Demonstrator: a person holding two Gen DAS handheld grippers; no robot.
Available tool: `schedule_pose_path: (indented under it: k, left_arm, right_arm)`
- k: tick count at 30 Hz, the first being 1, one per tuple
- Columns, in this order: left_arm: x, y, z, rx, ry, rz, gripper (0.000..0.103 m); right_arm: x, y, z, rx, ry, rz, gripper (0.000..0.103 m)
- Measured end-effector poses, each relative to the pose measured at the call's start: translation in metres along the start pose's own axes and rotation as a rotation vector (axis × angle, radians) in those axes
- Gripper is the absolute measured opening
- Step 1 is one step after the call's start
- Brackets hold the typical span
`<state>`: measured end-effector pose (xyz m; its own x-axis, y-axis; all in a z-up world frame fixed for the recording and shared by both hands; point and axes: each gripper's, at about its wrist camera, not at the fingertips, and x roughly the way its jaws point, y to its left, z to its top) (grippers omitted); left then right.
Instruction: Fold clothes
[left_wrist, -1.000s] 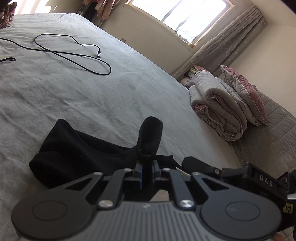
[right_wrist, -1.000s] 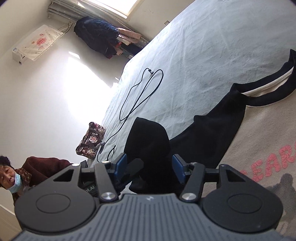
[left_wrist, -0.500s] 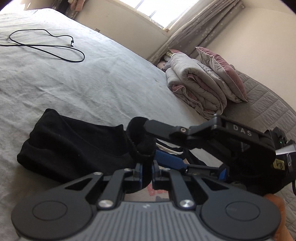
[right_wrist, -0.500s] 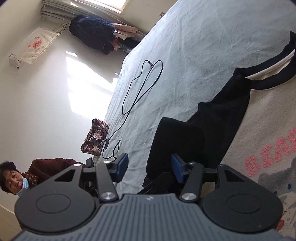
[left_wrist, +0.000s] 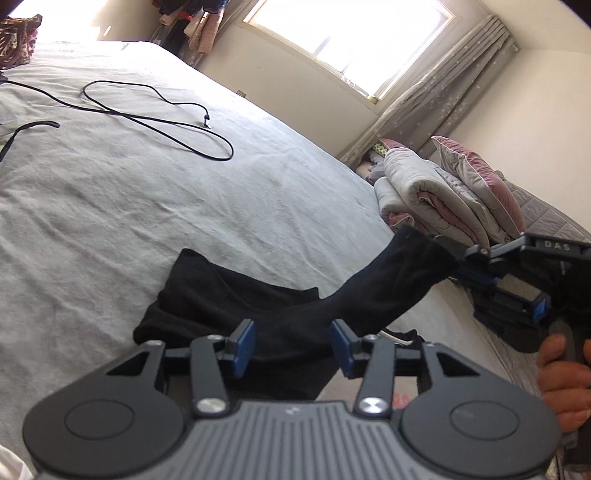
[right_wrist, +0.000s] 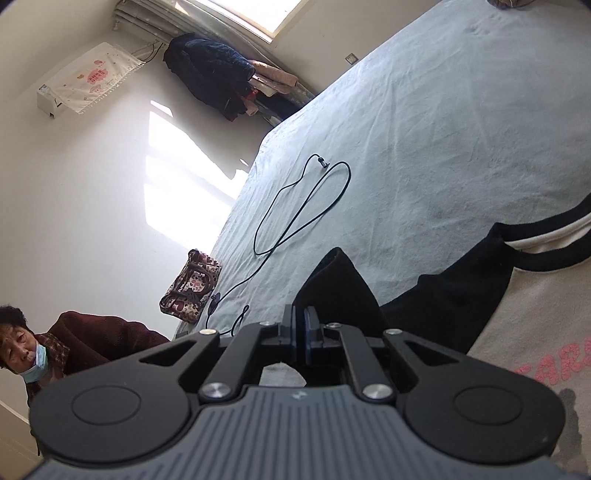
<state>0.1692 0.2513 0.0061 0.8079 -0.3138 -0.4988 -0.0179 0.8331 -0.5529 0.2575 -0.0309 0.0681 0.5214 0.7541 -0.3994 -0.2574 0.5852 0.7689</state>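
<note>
A sweatshirt with black sleeves and a beige body (right_wrist: 535, 314) with pink letters lies on the grey bed (left_wrist: 147, 206). My right gripper (right_wrist: 301, 334) is shut on the cuff of one black sleeve (right_wrist: 340, 291). In the left wrist view the right gripper (left_wrist: 456, 258) holds that cuff up at the right, and the black sleeve (left_wrist: 376, 291) stretches from it down to the bunched fabric. My left gripper (left_wrist: 293, 345) is opening; its blue pads stand apart, with black sleeve cloth lying loose between and beyond them, not pressed.
A black cable (left_wrist: 155, 118) loops across the bed beyond the sweatshirt. A patterned bag (right_wrist: 190, 288) sits at the bed's far edge. A folded quilt (left_wrist: 428, 199) and a pink pillow (left_wrist: 480, 177) lie at the right. A person in a maroon top (right_wrist: 92, 343) stands beside the bed.
The left gripper's jaws have spread and let go of the cuff. The right gripper has closed on the cuff and lifted it up and to the right.
</note>
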Motion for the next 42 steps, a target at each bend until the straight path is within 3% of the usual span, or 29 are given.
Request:
schedule_pose_path:
  k: [7, 15, 21, 28, 42]
  left_arm:
    - [0.002, 0.008, -0.002, 0.051, -0.012, 0.136, 0.059]
    - [0.032, -0.006, -0.021, 0.13, 0.047, 0.257, 0.06]
    - [0.049, -0.022, -0.037, 0.201, 0.057, 0.291, 0.059]
    - [0.056, -0.036, -0.047, 0.223, 0.059, 0.29, 0.058]
    - [0.064, -0.046, -0.059, 0.338, 0.062, 0.344, 0.053]
  right_arm:
    - [-0.012, 0.028, 0.029, -0.093, -0.049, 0.01, 0.008]
    - [-0.021, 0.054, 0.053, -0.163, -0.098, 0.031, 0.008]
    - [-0.041, 0.055, 0.066, -0.188, -0.148, 0.038, 0.008]
    - [-0.08, 0.024, 0.074, -0.158, -0.211, 0.004, 0.008]
    - [-0.154, -0.119, 0.053, 0.055, -0.283, -0.127, 0.008]
